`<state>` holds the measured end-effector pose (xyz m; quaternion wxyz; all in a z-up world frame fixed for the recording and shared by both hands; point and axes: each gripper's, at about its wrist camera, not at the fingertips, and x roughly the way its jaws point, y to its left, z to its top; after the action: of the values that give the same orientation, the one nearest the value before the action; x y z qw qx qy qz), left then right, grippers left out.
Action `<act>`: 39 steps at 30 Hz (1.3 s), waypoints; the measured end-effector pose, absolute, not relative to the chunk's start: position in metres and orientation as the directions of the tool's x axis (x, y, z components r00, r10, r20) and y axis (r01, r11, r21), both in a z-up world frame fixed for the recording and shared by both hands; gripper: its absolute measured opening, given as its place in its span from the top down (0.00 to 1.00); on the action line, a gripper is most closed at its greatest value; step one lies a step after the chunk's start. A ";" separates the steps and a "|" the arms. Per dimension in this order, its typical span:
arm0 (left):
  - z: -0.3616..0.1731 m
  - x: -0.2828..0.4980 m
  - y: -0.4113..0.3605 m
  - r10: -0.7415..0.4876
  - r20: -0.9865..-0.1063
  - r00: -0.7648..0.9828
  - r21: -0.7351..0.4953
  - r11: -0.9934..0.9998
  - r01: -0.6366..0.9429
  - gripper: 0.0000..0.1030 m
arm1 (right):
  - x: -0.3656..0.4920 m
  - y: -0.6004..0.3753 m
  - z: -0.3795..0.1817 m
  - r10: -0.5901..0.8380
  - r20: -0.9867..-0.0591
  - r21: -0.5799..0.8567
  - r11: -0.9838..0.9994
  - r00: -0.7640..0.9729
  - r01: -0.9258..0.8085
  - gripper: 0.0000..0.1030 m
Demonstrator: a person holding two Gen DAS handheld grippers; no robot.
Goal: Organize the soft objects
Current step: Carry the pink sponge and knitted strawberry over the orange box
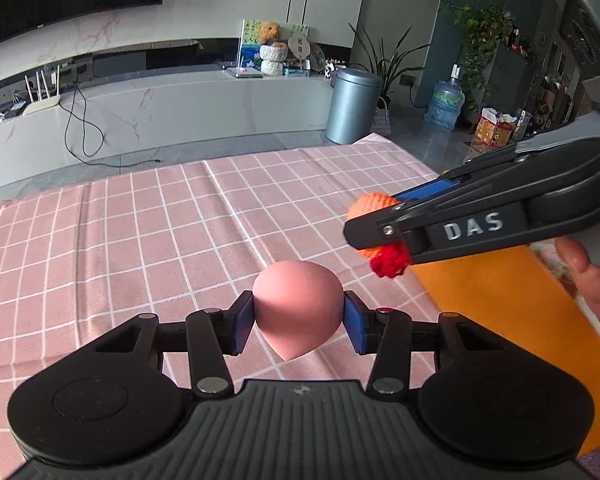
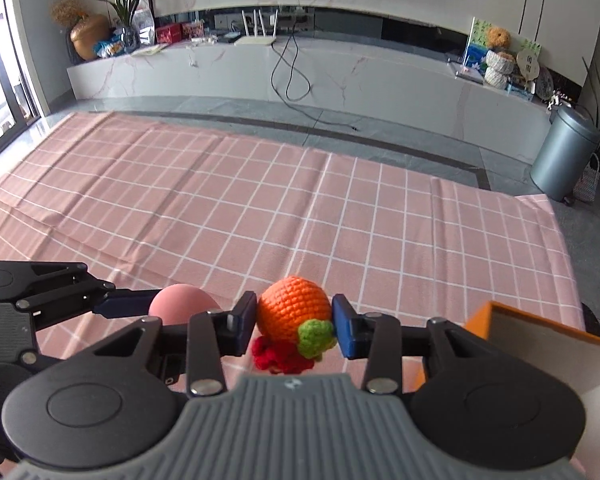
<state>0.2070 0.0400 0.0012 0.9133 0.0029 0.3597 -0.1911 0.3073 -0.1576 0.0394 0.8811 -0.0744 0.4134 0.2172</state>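
Pink sponge (image 1: 298, 312) sits clamped in the left tool (image 1: 299, 317); right tool (image 2: 294, 326) grips a crocheted orange toy (image 2: 294, 312) above the checked counter (image 2: 260, 208).

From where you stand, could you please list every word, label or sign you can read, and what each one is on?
"DAS": raised letters on the side of the right gripper, seen from the left wrist camera.
Round fan-shaped sign on the far counter: dark characters, too small to read.
Orange printed box on the floor: print too blurred to read.
Nothing else is legible.
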 end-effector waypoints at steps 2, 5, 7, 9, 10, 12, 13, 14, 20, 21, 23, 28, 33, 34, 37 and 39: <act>0.013 0.194 0.035 -0.354 -0.643 0.679 -0.130 0.924 0.358 0.48 | 0.291 -0.167 0.053 0.329 -0.747 0.051 0.895 0.577 -0.443 0.61; 0.028 0.178 0.027 -0.372 -0.622 0.689 -0.133 0.917 0.376 0.48 | 0.266 -0.185 0.071 0.339 -0.730 0.059 0.896 0.594 -0.440 0.61; 0.039 0.168 0.020 -0.394 -0.605 0.692 -0.135 0.907 0.398 0.48 | 0.249 -0.199 0.083 0.345 -0.717 0.063 0.898 0.606 -0.436 0.61; 0.048 0.159 0.009 -0.411 -0.590 0.695 -0.125 0.897 0.425 0.48 | 0.233 -0.215 0.093 0.345 -0.703 0.063 0.901 0.622 -0.429 0.61; 0.052 0.155 0.003 -0.421 -0.584 0.694 -0.120 0.890 0.439 0.48 | 0.225 -0.224 0.098 0.341 -0.697 0.062 0.905 0.630 -0.421 0.61; 0.058 0.148 -0.012 -0.445 -0.571 0.690 -0.113 0.875 0.471 0.48 | 0.213 -0.243 0.105 0.334 -0.689 0.066 0.913 0.644 -0.404 0.61; 0.061 0.146 -0.019 -0.457 -0.566 0.686 -0.108 0.866 0.488 0.48 | 0.206 -0.255 0.107 0.328 -0.685 0.068 0.918 0.651 -0.392 0.61; 0.063 0.145 -0.026 -0.467 -0.562 0.683 -0.099 0.857 0.506 0.48 | 0.201 -0.266 0.109 0.322 -0.683 0.068 0.922 0.656 -0.381 0.61; 0.063 0.142 -0.079 -0.527 -0.563 0.637 -0.057 0.794 0.605 0.48 | 0.177 -0.330 0.100 0.232 -0.712 0.033 0.954 0.662 -0.299 0.61; 0.061 0.143 -0.088 -0.536 -0.570 0.623 -0.052 0.780 0.623 0.48 | 0.174 -0.338 0.096 0.218 -0.722 0.026 0.957 0.656 -0.290 0.61; 0.055 0.144 -0.106 -0.554 -0.587 0.591 -0.043 0.750 0.660 0.48 | 0.170 -0.355 0.084 0.188 -0.748 0.015 0.964 0.636 -0.267 0.61; 0.038 0.148 -0.145 -0.573 -0.654 0.494 -0.013 0.662 0.750 0.48 | 0.166 -0.380 0.043 0.143 -0.828 0.018 0.973 0.542 -0.230 0.61; 0.018 0.153 -0.167 -0.559 -0.710 0.428 -0.006 0.613 0.790 0.48 | 0.171 -0.385 0.016 0.158 -0.868 0.052 0.972 0.471 -0.230 0.61; 0.015 0.153 -0.171 -0.553 -0.720 0.420 0.001 0.604 0.797 0.48 | 0.172 -0.384 0.014 0.159 -0.873 0.051 0.970 0.461 -0.237 0.61; 0.008 0.157 -0.179 -0.540 -0.742 0.397 0.009 0.584 0.812 0.48 | 0.175 -0.379 0.007 0.151 -0.889 0.041 0.966 0.433 -0.254 0.60; 0.004 0.157 -0.181 -0.529 -0.756 0.386 0.014 0.577 0.817 0.48 | 0.177 -0.378 0.003 0.141 -0.897 0.029 0.965 0.419 -0.262 0.59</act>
<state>0.1567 -0.1810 0.0041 0.8089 0.1966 0.3662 -0.4157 0.1766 -0.3779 0.0026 0.8403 -0.0577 0.5256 0.1199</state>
